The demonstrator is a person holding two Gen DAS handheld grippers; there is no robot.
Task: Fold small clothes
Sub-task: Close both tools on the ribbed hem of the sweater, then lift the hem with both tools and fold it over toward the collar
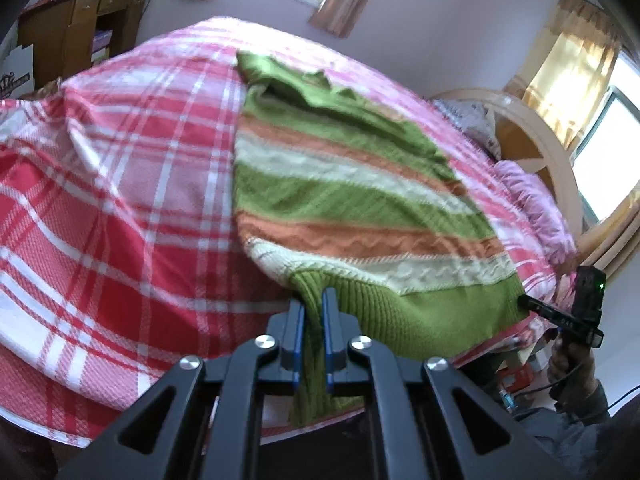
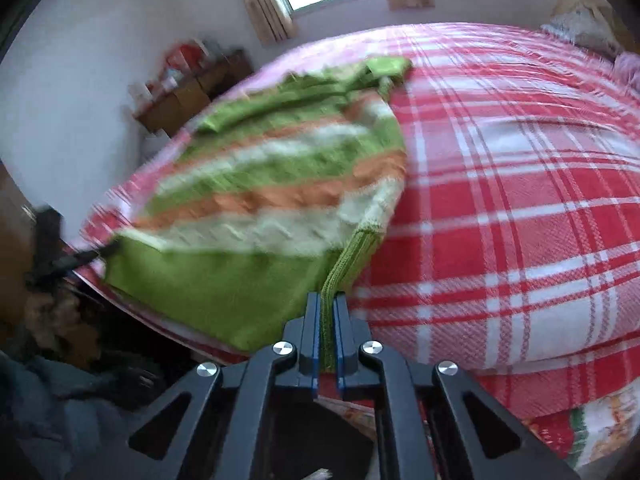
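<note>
A striped sweater (image 1: 352, 200) in green, orange and cream is spread on a bed covered by a red-and-white plaid blanket (image 1: 120, 208), with its green ribbed hem lying at the near edge of the bed. One hem corner is clamped between the blue-padded fingers of the left gripper (image 1: 313, 300), and the knit is seen hanging down between them. The opposite hem corner is pinched by the right gripper (image 2: 328, 300), whose jaws are closed tight on the ribbing. The right gripper is also seen from the left wrist view at the sweater's far corner. Both views are blurred in places.
</note>
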